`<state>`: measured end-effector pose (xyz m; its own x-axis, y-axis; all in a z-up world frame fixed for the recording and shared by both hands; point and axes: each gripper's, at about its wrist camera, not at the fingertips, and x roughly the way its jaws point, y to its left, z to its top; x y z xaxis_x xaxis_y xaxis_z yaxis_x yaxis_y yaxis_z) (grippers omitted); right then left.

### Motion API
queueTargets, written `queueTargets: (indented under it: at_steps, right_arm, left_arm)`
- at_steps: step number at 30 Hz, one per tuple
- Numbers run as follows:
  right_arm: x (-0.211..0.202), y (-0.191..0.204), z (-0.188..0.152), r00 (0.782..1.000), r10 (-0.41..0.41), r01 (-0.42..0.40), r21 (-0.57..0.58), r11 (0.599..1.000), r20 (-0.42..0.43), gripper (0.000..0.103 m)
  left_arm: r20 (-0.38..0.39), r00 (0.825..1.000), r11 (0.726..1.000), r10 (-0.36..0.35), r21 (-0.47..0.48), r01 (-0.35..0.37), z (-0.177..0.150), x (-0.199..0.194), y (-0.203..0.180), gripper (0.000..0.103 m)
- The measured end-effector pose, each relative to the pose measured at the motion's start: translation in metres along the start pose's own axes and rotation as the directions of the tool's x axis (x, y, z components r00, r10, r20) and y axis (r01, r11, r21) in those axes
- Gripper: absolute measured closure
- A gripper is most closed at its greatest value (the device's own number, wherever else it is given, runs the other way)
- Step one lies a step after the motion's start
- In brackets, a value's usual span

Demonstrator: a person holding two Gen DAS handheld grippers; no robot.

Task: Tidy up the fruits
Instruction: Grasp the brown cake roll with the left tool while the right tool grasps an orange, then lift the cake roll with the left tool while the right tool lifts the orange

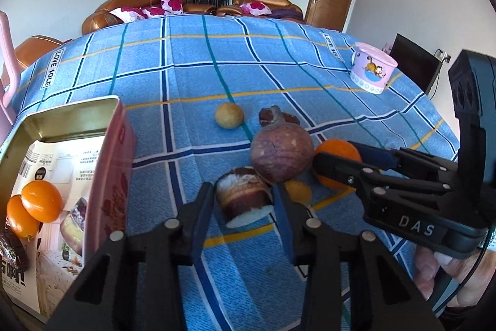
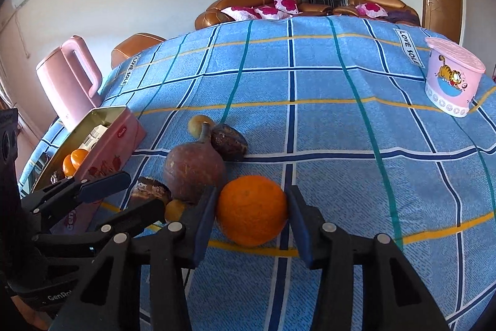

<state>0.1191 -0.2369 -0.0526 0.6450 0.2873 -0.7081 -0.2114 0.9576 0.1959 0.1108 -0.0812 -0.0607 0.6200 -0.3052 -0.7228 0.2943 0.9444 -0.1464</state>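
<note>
My left gripper has its fingers on both sides of a brown cut fruit piece on the blue cloth, touching it. My right gripper straddles a large orange, its pads touching both sides; it also shows in the left wrist view. A big reddish pomegranate sits between them. A small yellow fruit lies beside it. A pale round fruit and a dark brown fruit lie farther back. A pink tin at left holds two small oranges.
A blue plaid cloth covers the table. A pink Garfield cup stands at the far right. A pink kettle stands at the left edge behind the tin. Sofas and a door are beyond the table.
</note>
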Motion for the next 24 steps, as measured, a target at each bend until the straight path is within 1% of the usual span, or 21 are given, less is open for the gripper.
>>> queueTargets:
  at_steps: [5,16,24]
  right_arm:
    - [-0.001,0.0,-0.001,1.0,0.009,-0.009,-0.001,1.0,0.009,0.055]
    - [-0.015,0.008,-0.002,0.997,0.012,-0.009,-0.038,0.999,0.077,0.056]
    - [-0.022,0.014,-0.003,0.993,0.014,-0.006,-0.072,0.997,0.116,0.056]
  left_arm:
    - [0.012,1.0,1.0,-0.01,-0.015,0.01,0.0,-0.002,0.003,0.063]
    - [0.077,0.997,1.0,0.018,-0.026,-0.016,-0.001,-0.015,0.006,0.063]
    - [0.129,0.991,0.999,0.04,-0.037,-0.035,-0.002,-0.024,0.008,0.063]
